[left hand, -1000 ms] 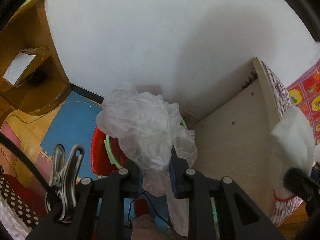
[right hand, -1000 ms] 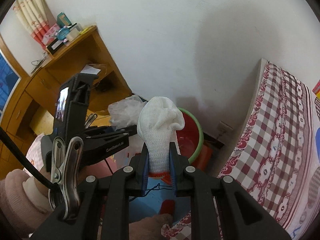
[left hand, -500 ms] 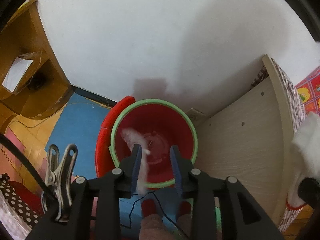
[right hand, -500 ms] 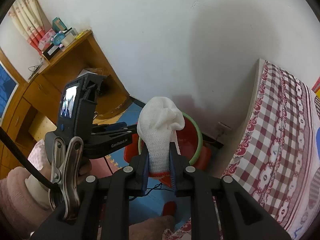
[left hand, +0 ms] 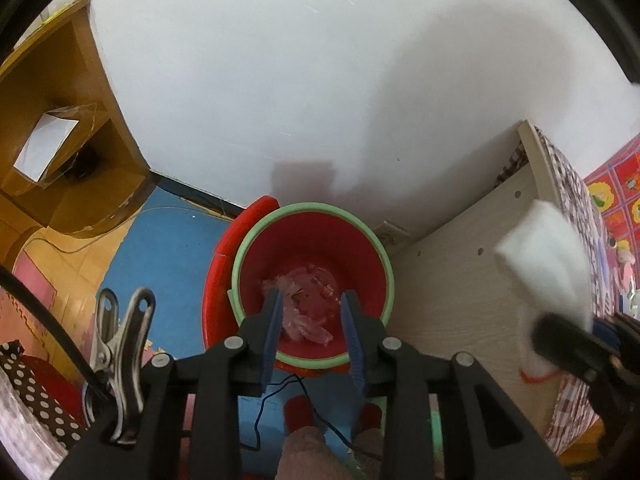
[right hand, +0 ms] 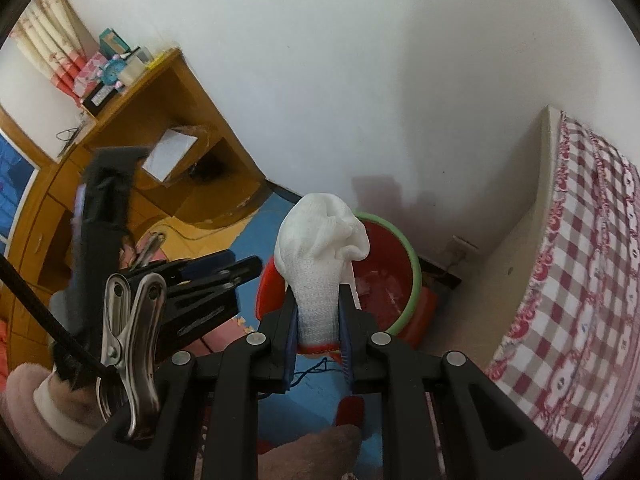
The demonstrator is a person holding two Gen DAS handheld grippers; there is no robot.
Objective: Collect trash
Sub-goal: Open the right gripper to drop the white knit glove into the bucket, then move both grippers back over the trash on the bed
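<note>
Above a round red plastic bin with a pale green rim (left hand: 386,264), the left gripper (left hand: 310,322) hangs with its blue-padded jaws apart and nothing between them; it has let go. Crumpled clear plastic wrap (left hand: 306,312) lies on the bin's bottom. The bin stands on a blue foam floor mat (left hand: 160,248) against a plain white wall (left hand: 320,80), with a curved red plastic lid (left hand: 244,224) leaning behind its left edge. To the left is an open-fronted orange-brown wooden desk (left hand: 72,140); to the right, the pale wood-grain side panel of a bed (left hand: 460,280). At the right edge, blurred, the right gripper's dark finger shows with a white knitted glove (left hand: 548,264).

In the right wrist view, the right gripper (right hand: 318,320) is clenched on the white knitted glove (right hand: 320,260) near its red-trimmed cuff, the bunched fingers standing up above the jaws. Behind the glove sits the red bin (right hand: 408,256), close to the wall (right hand: 360,80) and a low wall socket (right hand: 460,248). The black left gripper (right hand: 224,270) reaches in from the left, blurred, held by a hand in a pink sleeve (right hand: 24,396). The bed's red-and-white checked cover (right hand: 580,280) fills the right side. The desk (right hand: 168,120) carries boxes and a small blue alarm clock (right hand: 112,70) on top.
</note>
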